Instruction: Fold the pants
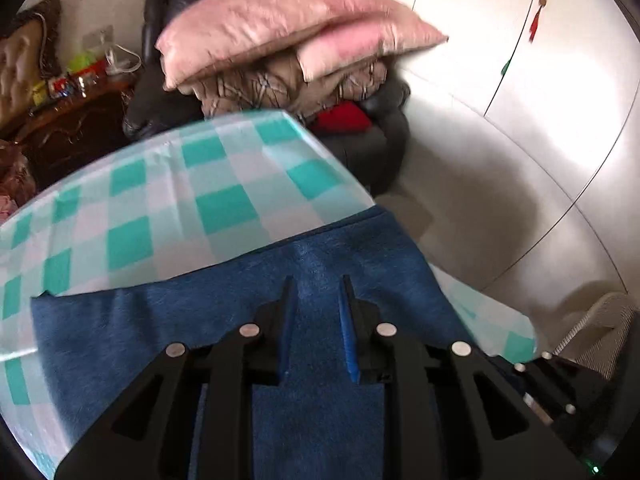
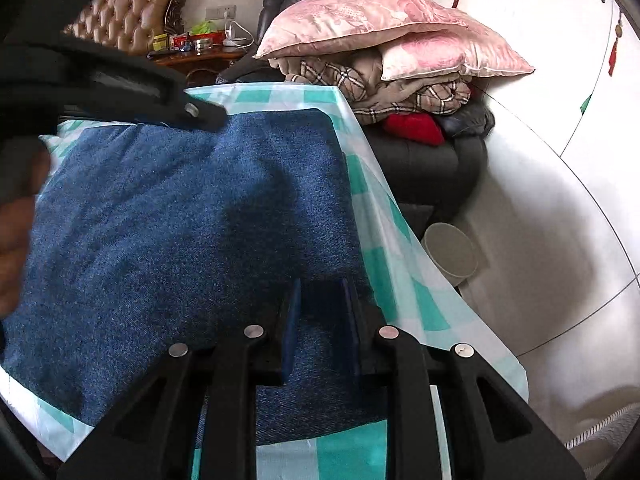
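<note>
The blue denim pants [image 2: 180,220] lie flat as a folded rectangle on a table with a teal and white checked cloth [image 2: 380,216]. They also show in the left wrist view [image 1: 160,320]. My right gripper [image 2: 320,292] is open and empty, just above the pants near their right edge. My left gripper [image 1: 316,288] is open and empty over the pants near their far edge; in the right wrist view its black body [image 2: 120,96] hovers over the pants' far left corner.
A dark armchair [image 2: 432,160] piled with pink pillows [image 2: 380,16] and blankets stands beyond the table's far right corner. A pale bucket [image 2: 452,256] sits on the floor to the right. A wooden side table [image 2: 200,56] with small items stands at the back.
</note>
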Demonstrator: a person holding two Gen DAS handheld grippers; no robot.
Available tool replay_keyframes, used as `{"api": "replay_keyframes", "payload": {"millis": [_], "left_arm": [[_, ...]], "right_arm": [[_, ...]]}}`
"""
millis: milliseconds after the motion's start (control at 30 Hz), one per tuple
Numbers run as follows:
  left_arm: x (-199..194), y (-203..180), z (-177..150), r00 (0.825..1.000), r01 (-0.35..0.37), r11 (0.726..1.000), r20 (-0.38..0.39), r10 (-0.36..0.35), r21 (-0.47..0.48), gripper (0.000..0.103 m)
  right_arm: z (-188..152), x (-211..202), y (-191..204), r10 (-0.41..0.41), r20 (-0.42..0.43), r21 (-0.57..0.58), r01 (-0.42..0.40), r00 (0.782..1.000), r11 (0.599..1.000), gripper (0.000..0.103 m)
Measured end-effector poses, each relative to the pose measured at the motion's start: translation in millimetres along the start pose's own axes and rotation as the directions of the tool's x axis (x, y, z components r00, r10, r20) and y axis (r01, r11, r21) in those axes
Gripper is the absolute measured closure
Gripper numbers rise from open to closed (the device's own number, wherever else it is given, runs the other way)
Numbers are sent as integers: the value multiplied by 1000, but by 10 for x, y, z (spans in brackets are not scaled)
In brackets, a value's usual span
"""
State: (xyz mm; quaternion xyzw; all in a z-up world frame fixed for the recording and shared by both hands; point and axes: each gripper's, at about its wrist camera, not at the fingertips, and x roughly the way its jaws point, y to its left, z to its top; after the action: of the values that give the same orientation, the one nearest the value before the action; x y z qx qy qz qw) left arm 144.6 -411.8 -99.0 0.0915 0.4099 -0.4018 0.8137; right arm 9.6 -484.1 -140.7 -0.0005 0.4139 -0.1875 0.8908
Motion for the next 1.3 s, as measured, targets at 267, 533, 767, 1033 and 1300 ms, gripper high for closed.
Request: {"api": "replay_keyframes", "payload": {"millis": [267, 533, 767, 1033, 1300], "left_arm": [[111, 244, -406, 988, -123, 989, -104, 114, -80, 81], [-198, 297, -509, 993, -114, 990, -54, 110, -80, 79], [-790, 442, -930, 984, -174, 971, -9, 175, -161, 79], [-765, 240, -1241, 994, -112, 988, -20, 111, -107, 63], [-337, -131, -167, 994, 107, 994, 29, -108, 40, 42]], "right_arm": [[7, 25, 35, -14, -11, 0, 14, 1000, 1000, 82], [-1, 13, 61, -17, -16, -1, 17, 1000, 1000, 82], [-14, 19, 80, -20, -16, -1, 20, 1000, 1000, 82], [-5, -84, -68, 42, -12, 99, -41, 999, 994, 79], [-172, -415, -470, 51, 41, 311, -61, 998, 949, 25]]}}
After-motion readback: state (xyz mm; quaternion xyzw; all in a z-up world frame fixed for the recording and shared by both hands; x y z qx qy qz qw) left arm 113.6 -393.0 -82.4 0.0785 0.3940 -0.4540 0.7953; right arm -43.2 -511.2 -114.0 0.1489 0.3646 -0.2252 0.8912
